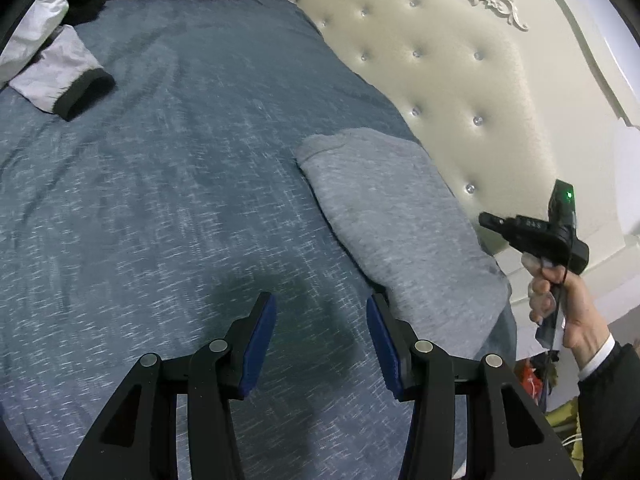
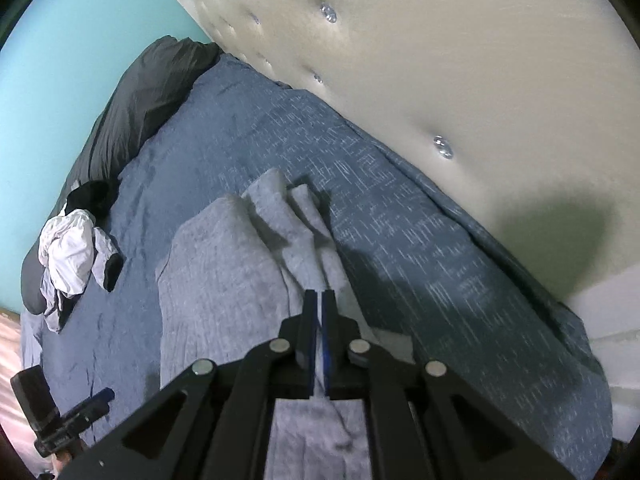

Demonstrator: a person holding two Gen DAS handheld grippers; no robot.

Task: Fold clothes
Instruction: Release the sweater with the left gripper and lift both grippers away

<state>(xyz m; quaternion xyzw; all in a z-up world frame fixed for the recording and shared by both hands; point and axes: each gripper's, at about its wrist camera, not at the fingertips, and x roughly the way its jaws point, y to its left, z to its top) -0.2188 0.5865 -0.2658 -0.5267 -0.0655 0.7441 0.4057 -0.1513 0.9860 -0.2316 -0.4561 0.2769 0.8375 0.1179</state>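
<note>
- While the grey garment (image 1: 400,216) lay folded into a compact oblong near the tufted headboard (image 1: 460,80), on the blue bedspread (image 1: 180,200), the left gripper (image 1: 322,312) hovered beside its near corner with blue pads standing about half apart and nothing between them.
- From the right wrist view, the right gripper (image 2: 319,300) had its jaws pressed together; a thin pale strip showed in the slit, though whether that was cloth pinched from the grey garment (image 2: 224,264) beneath could not be told.
- That piece looked largely done (its far end was rumpled into ridges and probably wanted smoothing).
- Well apart, at the far side of the bed, a white jacket with dark cuffs (image 2: 76,256) lay crumpled and unfolded beside a black garment (image 2: 90,196), so most of the work seemed left.
- A dark pillow (image 2: 136,108) sat behind them.
</note>
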